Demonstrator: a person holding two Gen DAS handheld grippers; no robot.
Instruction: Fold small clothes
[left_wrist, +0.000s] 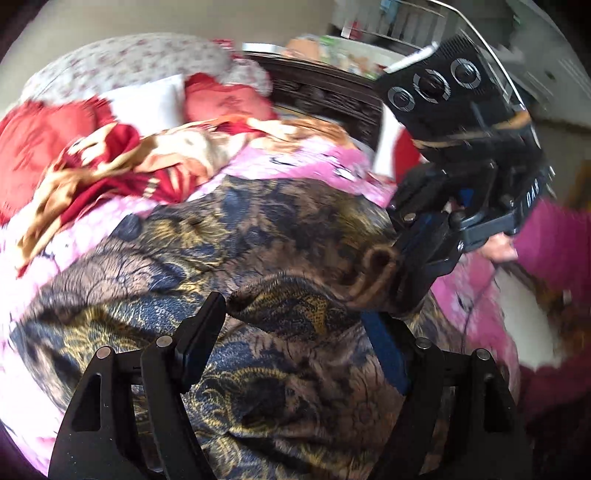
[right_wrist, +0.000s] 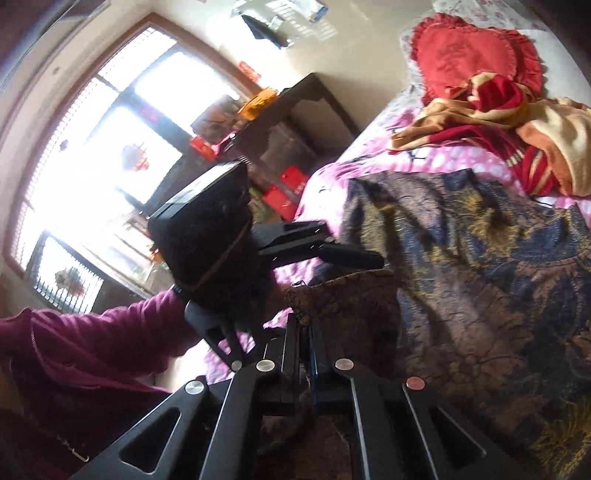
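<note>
A brown, blue and gold patterned garment (left_wrist: 236, 258) lies spread on the pink bed cover (left_wrist: 295, 166). In the left wrist view my left gripper (left_wrist: 295, 332) is open, its fingers either side of a raised fold of the garment. My right gripper (left_wrist: 410, 280) comes in from the right and is shut on the garment's edge. In the right wrist view my right gripper (right_wrist: 304, 332) is closed on a lifted corner of the garment (right_wrist: 480, 277), and the left gripper (right_wrist: 347, 254) sits just beyond it, over the cloth.
A red and cream blanket (left_wrist: 110, 166) is bunched at the bed's far side, with red pillows (left_wrist: 229, 99) and a floral quilt (left_wrist: 140, 62) behind. A dark wooden cabinet (right_wrist: 295, 122) with boxes stands by a bright window (right_wrist: 92, 158). A maroon sleeve (right_wrist: 92, 350) is at the lower left.
</note>
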